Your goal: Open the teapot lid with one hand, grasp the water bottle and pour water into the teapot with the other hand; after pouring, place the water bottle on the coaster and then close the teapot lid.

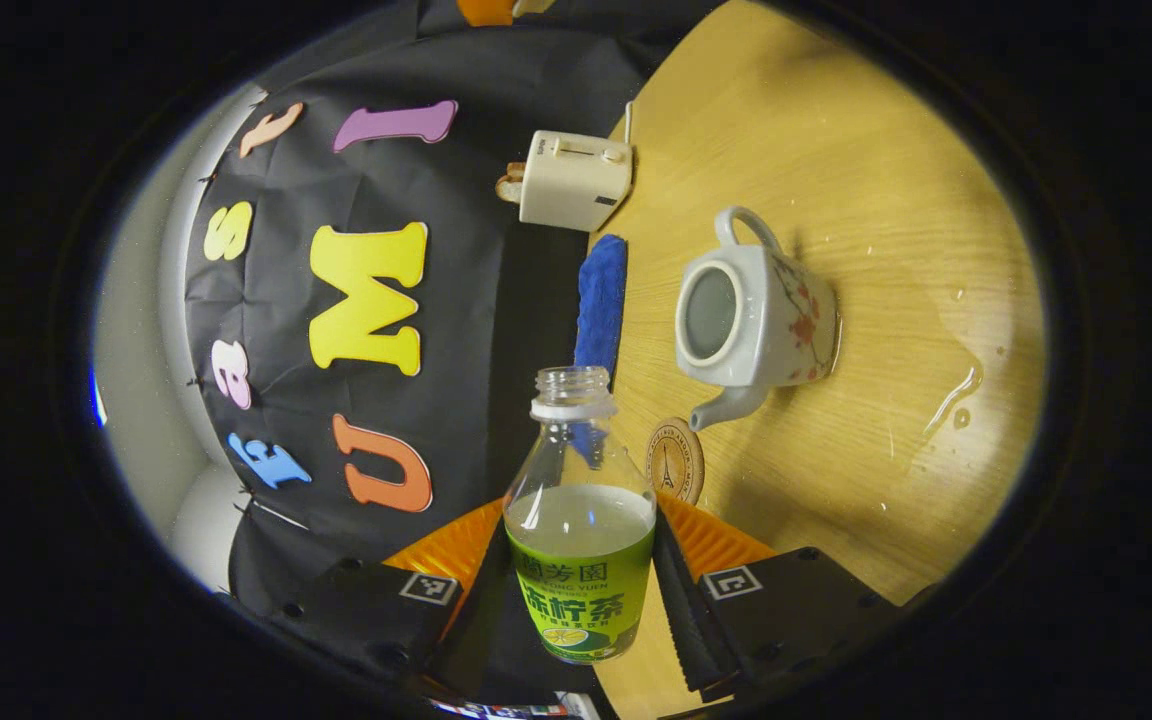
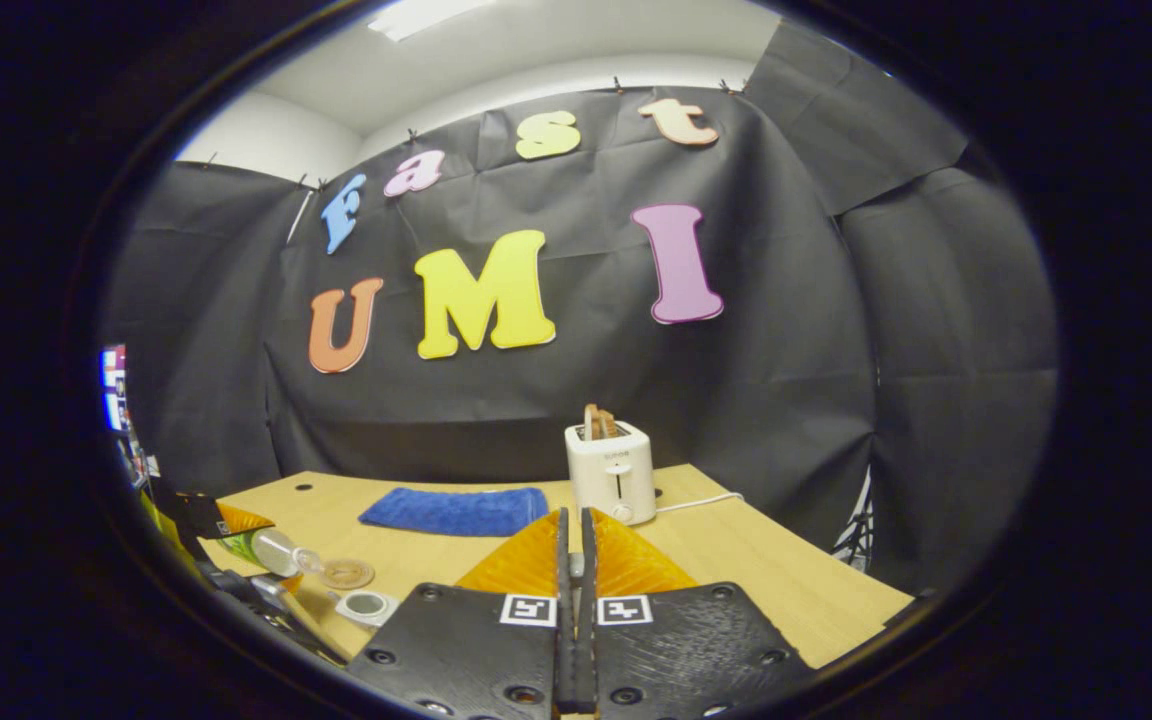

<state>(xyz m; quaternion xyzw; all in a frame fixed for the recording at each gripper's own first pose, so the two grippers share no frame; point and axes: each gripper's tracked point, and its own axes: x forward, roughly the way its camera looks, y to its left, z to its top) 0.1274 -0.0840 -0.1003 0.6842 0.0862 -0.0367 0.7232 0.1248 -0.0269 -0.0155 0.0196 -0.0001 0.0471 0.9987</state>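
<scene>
Table: pale wooden tabletop (image 1: 836, 150), spilled water drops on its near right part.
Teapot: white ceramic teapot with red flowers (image 1: 761, 315), lid off, mouth open, mid-table; brittle, likely slick where wet.
Bottle: clear plastic bottle with green label (image 1: 581, 520), uncapped, about half full, tipped sideways near the teapot; light, thin walls probably give, best gripped at the label band.
Left gripper (image 1: 581, 590): 2 fingers clamped on the bottle's label.
Right gripper (image 2: 573, 560): fingers pressed together; whether they pinch the lid, I cannot tell.
Coaster: small round cork coaster (image 1: 676, 460), just beside the spout.

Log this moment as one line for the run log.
left claw: shut on water bottle, uncapped | teapot: lid off | coaster: bare | right claw: shut, lid hold unclear | water on table
</scene>
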